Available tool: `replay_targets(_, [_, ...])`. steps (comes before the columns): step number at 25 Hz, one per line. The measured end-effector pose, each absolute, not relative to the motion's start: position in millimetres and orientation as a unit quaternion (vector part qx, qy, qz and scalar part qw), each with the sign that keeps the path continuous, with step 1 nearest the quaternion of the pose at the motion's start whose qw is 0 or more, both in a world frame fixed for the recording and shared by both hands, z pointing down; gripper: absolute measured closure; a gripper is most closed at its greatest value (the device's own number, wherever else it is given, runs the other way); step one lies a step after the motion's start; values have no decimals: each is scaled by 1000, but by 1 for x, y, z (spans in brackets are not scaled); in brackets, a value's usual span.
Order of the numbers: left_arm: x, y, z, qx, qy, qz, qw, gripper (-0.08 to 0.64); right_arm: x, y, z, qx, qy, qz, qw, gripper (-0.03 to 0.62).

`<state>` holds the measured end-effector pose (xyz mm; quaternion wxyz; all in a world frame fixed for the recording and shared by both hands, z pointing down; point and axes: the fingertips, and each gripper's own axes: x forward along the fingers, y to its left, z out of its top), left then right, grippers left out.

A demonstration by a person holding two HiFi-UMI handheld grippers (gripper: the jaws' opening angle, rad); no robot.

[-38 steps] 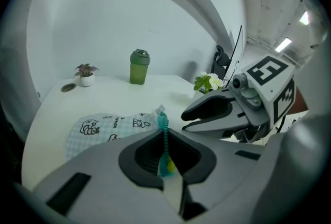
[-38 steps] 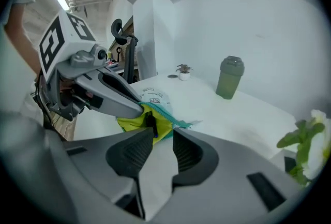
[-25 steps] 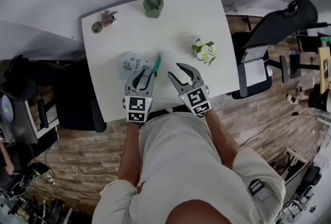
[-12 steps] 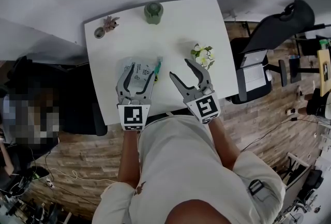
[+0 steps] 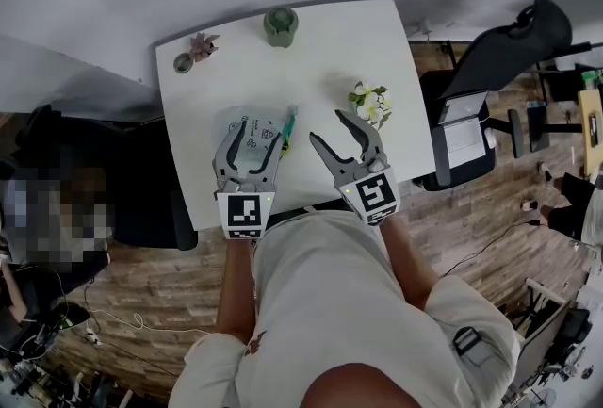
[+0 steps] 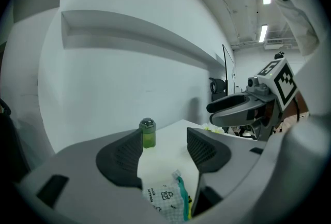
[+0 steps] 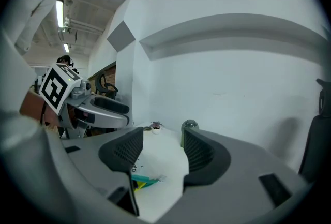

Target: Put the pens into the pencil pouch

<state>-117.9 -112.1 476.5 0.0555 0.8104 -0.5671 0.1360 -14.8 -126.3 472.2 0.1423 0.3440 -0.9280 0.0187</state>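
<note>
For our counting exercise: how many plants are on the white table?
2. A small potted plant at the far left corner of the table; white flowers near its right edge. None seems hidden.

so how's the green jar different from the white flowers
The green jar is dark, round and compact; the white flowers are a pale loose bunch with leaves. The jar stands at the far edge of the table; the flowers nearer the right tool. Both rest on the table.
</note>
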Motion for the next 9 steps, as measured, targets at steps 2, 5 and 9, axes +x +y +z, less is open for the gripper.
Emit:
replay_targets(2, [-118, -113, 477, 811, -566, 137, 55, 296, -16, -126, 473, 344, -928, 19, 143, 345])
replay_targets(5, [-118, -113, 479, 811, -565, 139, 55, 299, -17, -126, 475, 344, -927, 19, 144, 347])
replay_targets(9, [-118, -113, 481, 812, -563, 142, 56, 302, -17, -126, 476, 346, -926, 20, 147, 350])
